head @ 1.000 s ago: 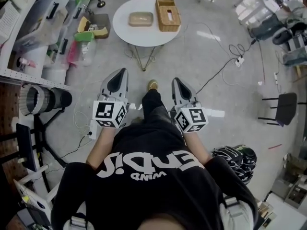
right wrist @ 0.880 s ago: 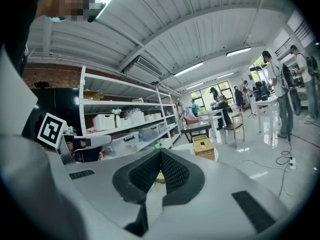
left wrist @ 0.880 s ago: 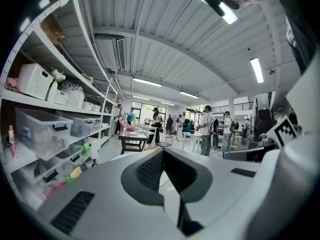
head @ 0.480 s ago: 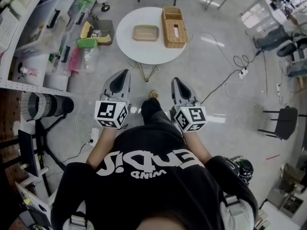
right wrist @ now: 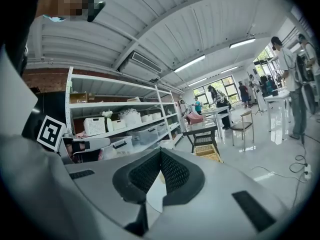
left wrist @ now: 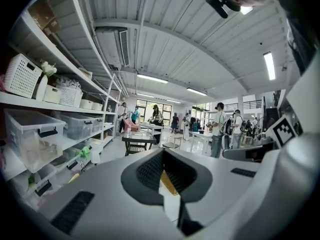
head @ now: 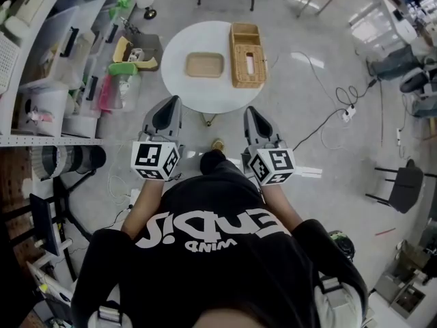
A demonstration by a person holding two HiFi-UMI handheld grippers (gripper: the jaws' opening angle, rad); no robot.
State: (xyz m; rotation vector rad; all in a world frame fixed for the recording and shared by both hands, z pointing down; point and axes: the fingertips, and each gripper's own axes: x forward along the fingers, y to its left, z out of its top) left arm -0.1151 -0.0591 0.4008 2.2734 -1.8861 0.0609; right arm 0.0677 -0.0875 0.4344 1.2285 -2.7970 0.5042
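Tongs are held side by side just before the near edge of the round white bench (head: 179, 60). The left tongs (head: 173, 101) and the right tongs (head: 250, 110) are both closed, tip against tip, and nothing is gripped. On the bench a tan tray (head: 205, 65) is laid near the middle, and a wicker box (head: 247, 45) is set just beside it.

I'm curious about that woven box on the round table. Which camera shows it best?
The head view: the wicker box lies whole, seen from above, on the round white table. The right gripper view shows only part of it beyond the jaws; the left gripper view, just a sliver between them.
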